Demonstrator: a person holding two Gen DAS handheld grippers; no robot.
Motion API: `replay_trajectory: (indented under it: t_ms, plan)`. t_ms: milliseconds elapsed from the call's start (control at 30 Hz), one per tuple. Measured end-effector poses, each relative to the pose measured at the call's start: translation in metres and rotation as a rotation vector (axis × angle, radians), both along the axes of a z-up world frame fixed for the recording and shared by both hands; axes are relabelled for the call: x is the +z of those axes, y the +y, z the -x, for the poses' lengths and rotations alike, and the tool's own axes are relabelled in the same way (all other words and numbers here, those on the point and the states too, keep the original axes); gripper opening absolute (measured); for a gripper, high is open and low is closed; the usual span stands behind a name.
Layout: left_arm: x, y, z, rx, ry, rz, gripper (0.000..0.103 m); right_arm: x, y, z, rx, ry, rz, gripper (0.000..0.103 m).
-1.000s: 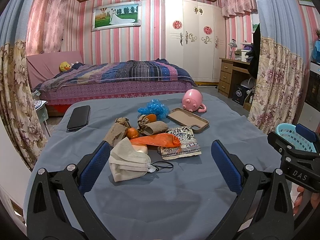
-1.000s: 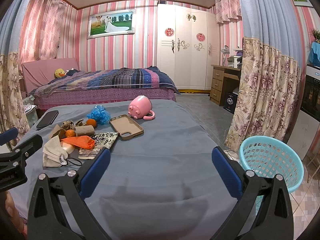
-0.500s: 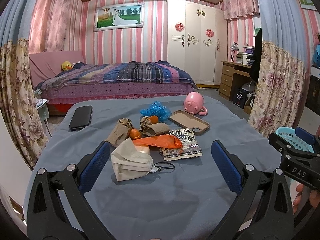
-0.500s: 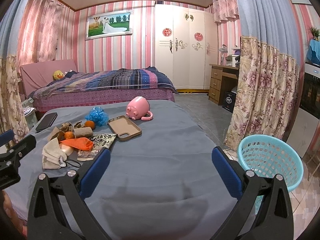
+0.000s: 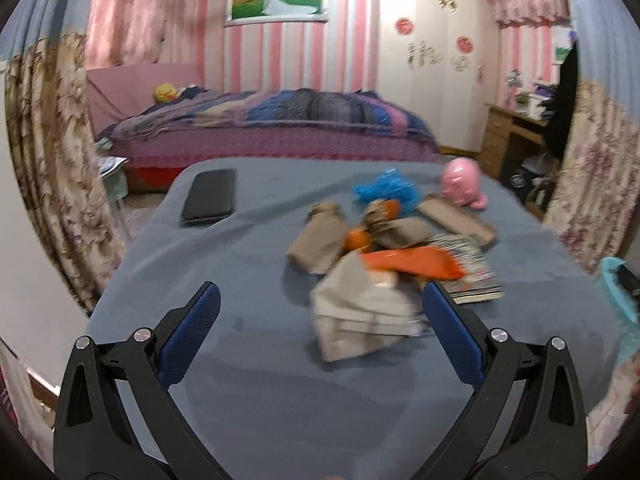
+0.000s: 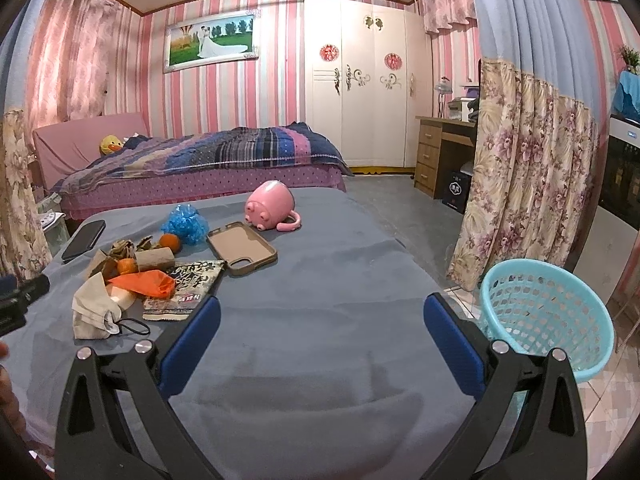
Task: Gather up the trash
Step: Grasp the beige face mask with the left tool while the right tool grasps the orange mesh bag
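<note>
Both grippers hover over a counter (image 6: 320,280) draped in soft blue-grey cloth. Left gripper (image 5: 320,316): jaws released, wide apart, nothing between the blue ribbed pads; view motion-blurred. Right gripper (image 6: 320,320): jaws released too, empty, over bare cloth.

Landmark is the crumpled beige face mask (image 6: 94,312), soft pleated fabric with a black ear loop. In the left view the face mask (image 5: 360,316) sits just ahead of the jaws, nearer the right-hand pad, flat on the counter. Touching its far side: a glossy orange plastic wrapper (image 6: 144,282), crinkled. Beyond that, two round tangerines (image 6: 128,266), a brown cardboard tube (image 6: 154,258) lying flat, and crumpled brown paper (image 6: 122,249). Beside the mask, on the basket side: a flat printed foil packet (image 6: 188,286), rectangular. Further past the mask: a blue crinkly plastic wad (image 6: 184,224), a tan rubbery phone case (image 6: 242,248) lying hollow side up, a pink glossy pig-shaped mug (image 6: 272,206) on its side. A black phone (image 6: 84,240) lies well apart from the mask, at the counter's far edge.

A turquoise plastic lattice basket (image 6: 548,316), round, stands on the tiled floor off the counter, well apart from the mask.
</note>
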State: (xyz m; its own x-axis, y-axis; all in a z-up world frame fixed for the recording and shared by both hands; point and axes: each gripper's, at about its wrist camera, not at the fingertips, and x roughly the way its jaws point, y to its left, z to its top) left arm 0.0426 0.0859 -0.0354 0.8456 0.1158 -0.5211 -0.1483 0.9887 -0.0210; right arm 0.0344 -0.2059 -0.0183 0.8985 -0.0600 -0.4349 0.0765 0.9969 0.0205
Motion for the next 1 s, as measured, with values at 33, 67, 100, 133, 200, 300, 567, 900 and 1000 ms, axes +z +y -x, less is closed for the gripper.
replay_trajectory:
  t_ms: [33,67,100,133,200,300,567,900,1000]
  plan:
    - [-0.007,0.004,-0.007,0.001,0.020,-0.005,0.098,-0.002,0.001,-0.005,0.001,0.008,-0.003,0.099]
    - [-0.010,0.007,-0.012,-0.003,0.032,-0.002,0.098,-0.004,0.002,-0.008,0.004,0.015,-0.005,0.099]
    - [-0.015,0.009,-0.017,-0.012,0.046,0.008,0.098,-0.007,0.003,-0.014,0.008,0.031,-0.008,0.099]
    - [-0.019,0.011,-0.023,-0.028,0.059,0.028,0.098,-0.008,0.005,-0.018,0.012,0.042,-0.006,0.099]
    - [-0.025,0.012,-0.029,-0.054,0.076,0.056,0.098,-0.013,0.012,-0.031,0.027,0.078,0.022,0.099]
    - [-0.036,0.011,-0.041,-0.067,0.106,0.069,0.097,-0.017,0.020,-0.043,0.043,0.103,0.031,0.099]
    - [-0.050,0.003,-0.055,-0.189,0.183,0.125,0.071,-0.030,0.040,-0.071,0.113,0.171,-0.030,0.099]
    - [-0.047,0.000,-0.045,-0.211,0.176,0.093,0.015,-0.035,0.060,-0.074,0.137,0.172,0.042,0.099]
    - [-0.040,0.009,-0.038,-0.208,0.157,0.106,0.008,-0.037,0.066,-0.076,0.149,0.181,0.061,0.099]
